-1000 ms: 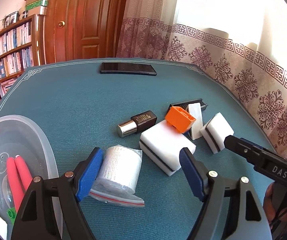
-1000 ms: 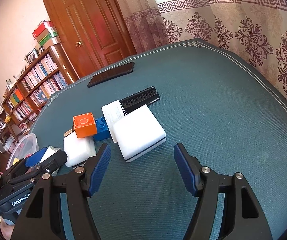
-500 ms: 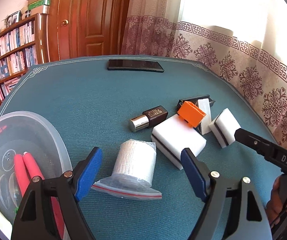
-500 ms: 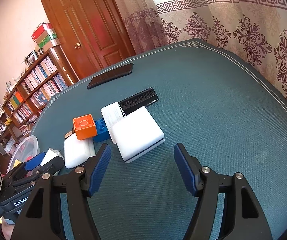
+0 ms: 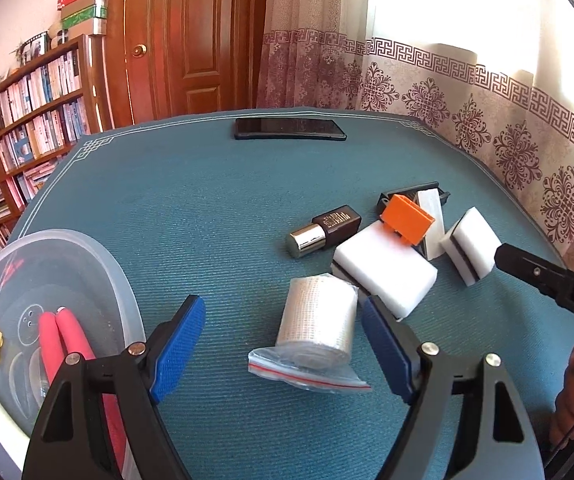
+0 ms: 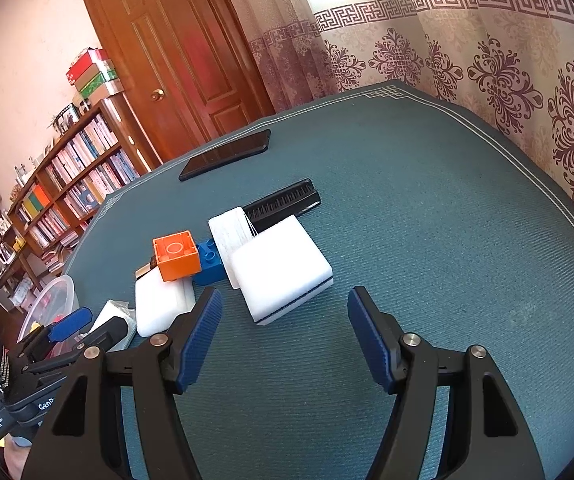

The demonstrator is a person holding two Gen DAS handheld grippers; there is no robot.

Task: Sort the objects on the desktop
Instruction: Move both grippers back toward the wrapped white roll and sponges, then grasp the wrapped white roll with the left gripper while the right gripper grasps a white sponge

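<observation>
My left gripper (image 5: 283, 348) is open just short of a white gauze roll (image 5: 319, 322) in a clear zip bag. Beyond the roll lie a white sponge block (image 5: 387, 270), a dark lipstick with a silver cap (image 5: 323, 230) and an orange brick (image 5: 407, 218). My right gripper (image 6: 283, 340) is open above the cloth, near a second white sponge block (image 6: 283, 270). Left of that sponge sit the orange brick (image 6: 177, 256), a blue brick (image 6: 209, 262), a thin white pad (image 6: 231, 230) and a black comb (image 6: 283, 204).
A clear plastic tub (image 5: 123, 280) at the left holds pink handles and a yellow piece. A black phone (image 5: 289, 129) lies at the table's far edge. Behind are a bookshelf (image 5: 27, 120), a wooden door and patterned curtains. The teal tablecloth (image 6: 447, 240) is bare to the right.
My left gripper has drawn back and shifted left, so the gauze roll now sits towards its right finger. The right gripper has barely moved.
</observation>
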